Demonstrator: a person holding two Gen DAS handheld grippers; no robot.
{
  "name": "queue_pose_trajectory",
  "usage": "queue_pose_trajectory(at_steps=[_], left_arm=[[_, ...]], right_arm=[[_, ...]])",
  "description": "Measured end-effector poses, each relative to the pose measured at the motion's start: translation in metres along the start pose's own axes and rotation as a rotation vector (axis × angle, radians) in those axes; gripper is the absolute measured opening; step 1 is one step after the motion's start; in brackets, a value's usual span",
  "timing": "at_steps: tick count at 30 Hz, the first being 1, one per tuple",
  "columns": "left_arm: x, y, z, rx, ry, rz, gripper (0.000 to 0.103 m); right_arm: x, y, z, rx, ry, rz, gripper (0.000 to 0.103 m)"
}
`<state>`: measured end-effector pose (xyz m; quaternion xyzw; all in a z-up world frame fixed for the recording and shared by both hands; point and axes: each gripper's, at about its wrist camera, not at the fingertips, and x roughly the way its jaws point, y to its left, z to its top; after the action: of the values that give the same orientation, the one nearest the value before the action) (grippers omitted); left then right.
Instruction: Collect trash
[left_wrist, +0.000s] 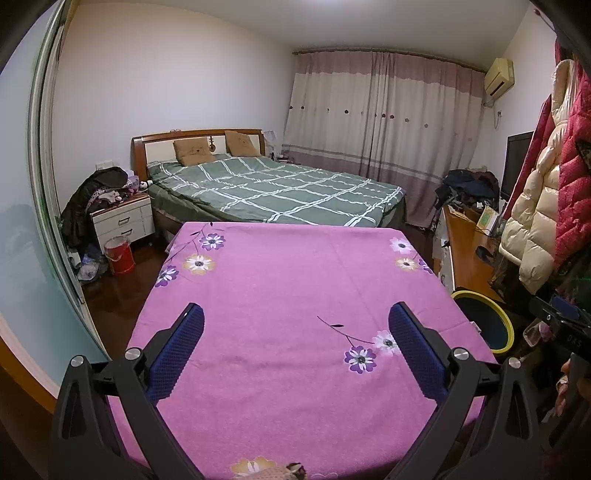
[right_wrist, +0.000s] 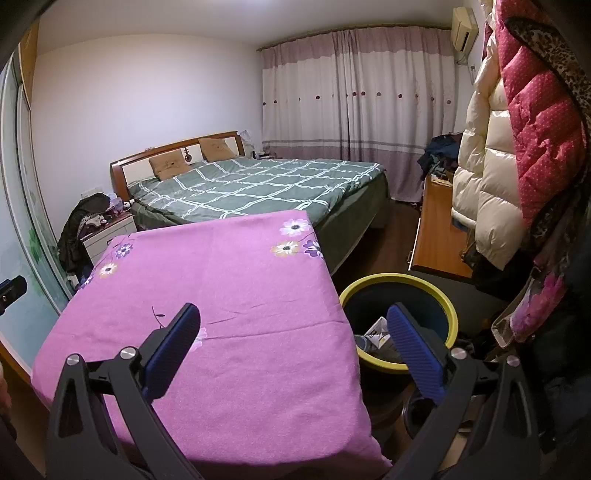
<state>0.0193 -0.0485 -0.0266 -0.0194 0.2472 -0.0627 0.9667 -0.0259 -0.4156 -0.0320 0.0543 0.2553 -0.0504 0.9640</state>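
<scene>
A dark trash bin with a yellow-green rim (right_wrist: 448, 308) stands on the floor right of a table covered with a pink flowered cloth (right_wrist: 229, 280). Paper trash (right_wrist: 378, 330) lies inside the bin. My right gripper (right_wrist: 293, 314) is open and empty, over the table's right edge, its right finger above the bin. My left gripper (left_wrist: 295, 314) is open and empty above the pink cloth (left_wrist: 295, 280). The bin's rim (left_wrist: 508, 328) shows at the right in the left wrist view. A small crumpled scrap (left_wrist: 291, 470) lies on the cloth at the bottom edge.
A bed with a green checked cover (left_wrist: 273, 188) stands behind the table. A white nightstand (left_wrist: 123, 219) piled with clothes and a red bucket (left_wrist: 119, 254) are at the left. Coats (right_wrist: 524, 147) hang at the right over a wooden cabinet (right_wrist: 437, 236).
</scene>
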Motion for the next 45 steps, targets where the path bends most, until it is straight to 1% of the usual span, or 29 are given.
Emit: queue_pose_trajectory(at_steps=[17, 45], left_arm=[[0.0037, -0.0005, -0.0017, -0.009, 0.014, -0.019, 0.099], [0.0095, -0.0019, -0.0049, -0.006, 0.028, -0.009, 0.099]], right_arm=[[0.0025, 0.0022, -0.0008, 0.002, 0.005, 0.004, 0.097], [0.0062, 0.0011, -0.0057, 0.003, 0.017, 0.012, 0.097]])
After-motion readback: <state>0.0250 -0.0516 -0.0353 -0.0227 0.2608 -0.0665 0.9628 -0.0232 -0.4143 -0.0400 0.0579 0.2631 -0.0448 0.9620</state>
